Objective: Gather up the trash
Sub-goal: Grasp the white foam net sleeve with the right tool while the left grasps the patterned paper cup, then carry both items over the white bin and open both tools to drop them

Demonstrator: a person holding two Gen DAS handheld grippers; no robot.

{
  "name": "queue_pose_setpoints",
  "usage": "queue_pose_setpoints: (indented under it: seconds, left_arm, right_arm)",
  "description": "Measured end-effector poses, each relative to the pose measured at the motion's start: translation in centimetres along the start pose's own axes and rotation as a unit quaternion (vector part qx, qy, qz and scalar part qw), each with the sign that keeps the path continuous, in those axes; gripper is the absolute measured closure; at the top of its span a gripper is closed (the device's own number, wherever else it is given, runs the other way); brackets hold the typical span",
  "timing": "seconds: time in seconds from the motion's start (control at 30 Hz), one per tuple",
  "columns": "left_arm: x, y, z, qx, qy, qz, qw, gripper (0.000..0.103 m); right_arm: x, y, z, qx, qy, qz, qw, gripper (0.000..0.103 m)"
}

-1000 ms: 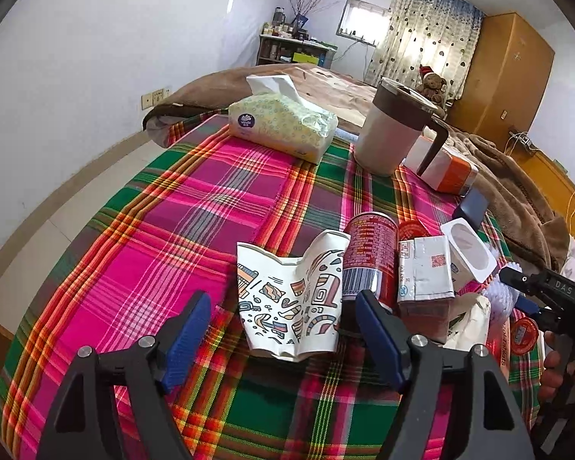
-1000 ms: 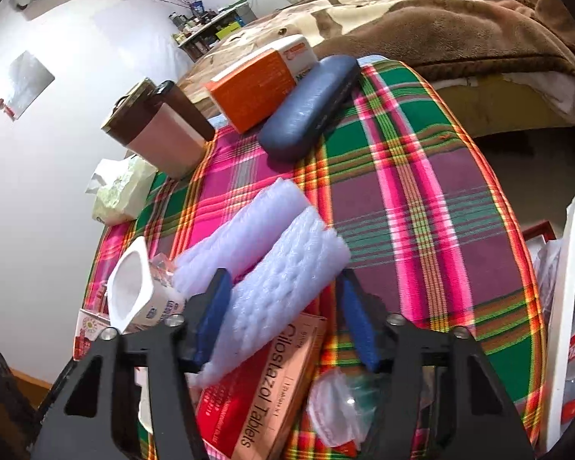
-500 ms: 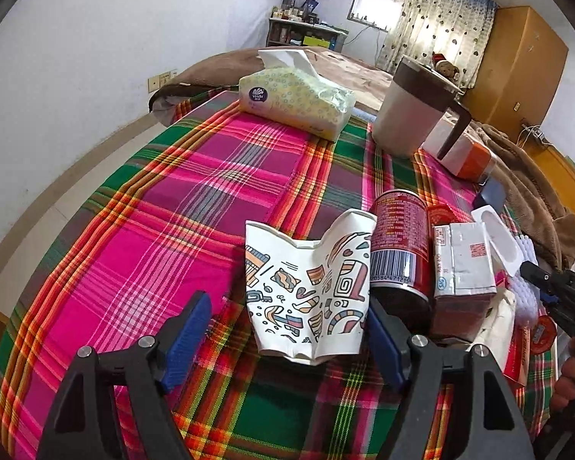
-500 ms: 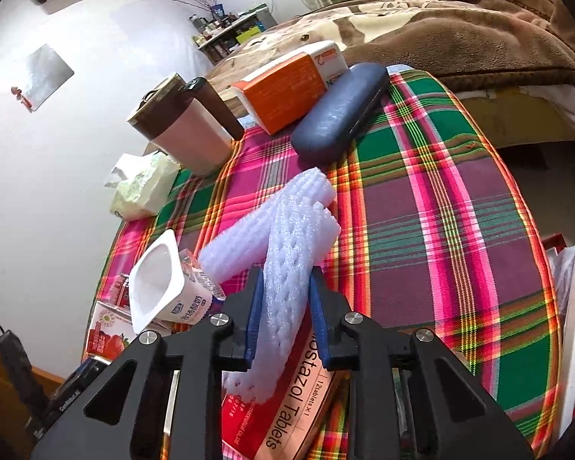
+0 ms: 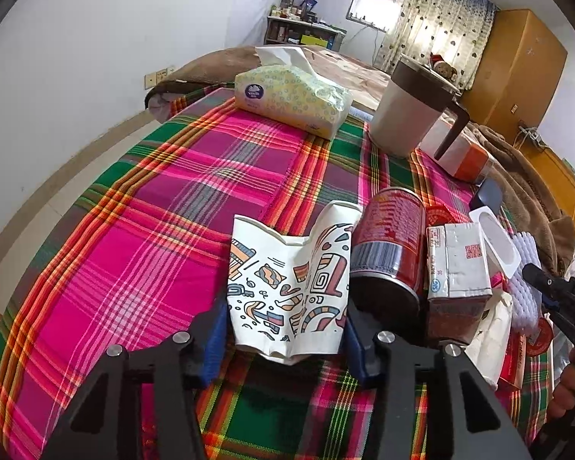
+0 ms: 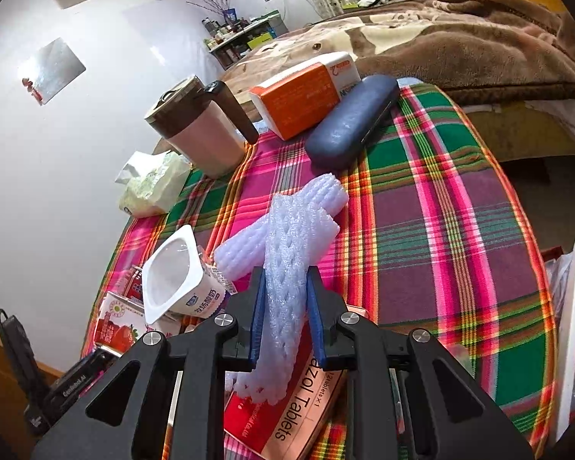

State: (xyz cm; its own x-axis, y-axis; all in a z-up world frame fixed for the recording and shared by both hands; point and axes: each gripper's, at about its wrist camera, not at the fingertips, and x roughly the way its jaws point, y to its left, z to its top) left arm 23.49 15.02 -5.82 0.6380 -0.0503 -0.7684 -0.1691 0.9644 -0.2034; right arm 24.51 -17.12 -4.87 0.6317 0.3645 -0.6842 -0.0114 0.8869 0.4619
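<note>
Between the left gripper's [image 5: 285, 327] matt black plastic arms, tipped with blue pads, sits a crumpled white paper cup with coloured print [image 5: 287, 287], matt and creased. Just right of it lies a glossy red metal can [image 5: 389, 245]. The right gripper [image 6: 286, 316] pinches a white foam net sleeve [image 6: 287, 268], soft and ribbed. Beneath everything lies a woven plaid cloth in pink and green [image 5: 172, 207].

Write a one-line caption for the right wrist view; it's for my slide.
Right claw pinching a white foam fruit net above a red tablet box on a plaid tablecloth.
</note>
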Motion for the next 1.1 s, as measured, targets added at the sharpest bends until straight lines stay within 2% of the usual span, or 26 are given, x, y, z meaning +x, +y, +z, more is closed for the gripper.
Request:
queue_pose_setpoints:
  seconds: [0.6,0.77,1.1]
  left_arm:
    - [-6.3,-2.7,-0.4,0.026,-0.068,-0.011,0.9973,0.052]
    - [-8.5,-4.9,-0.7,0.046,-0.088,-0.028,0.9947,0.052]
    - [-11.8,-10.1,-2.4,0.09,-0.109,-0.076,0.987,0.052]
  right_arm:
    - [-4.2,0.0,-0.1,-0.011,-0.037,0.017,0.999,0.082]
    - [-6.1,-0.2,-0.2,-0.01,-0.053,0.025,0.998,0.082]
    - [-10.6,-2.1,-0.5,-0.011,-0.092,0.013,0.996,0.082]
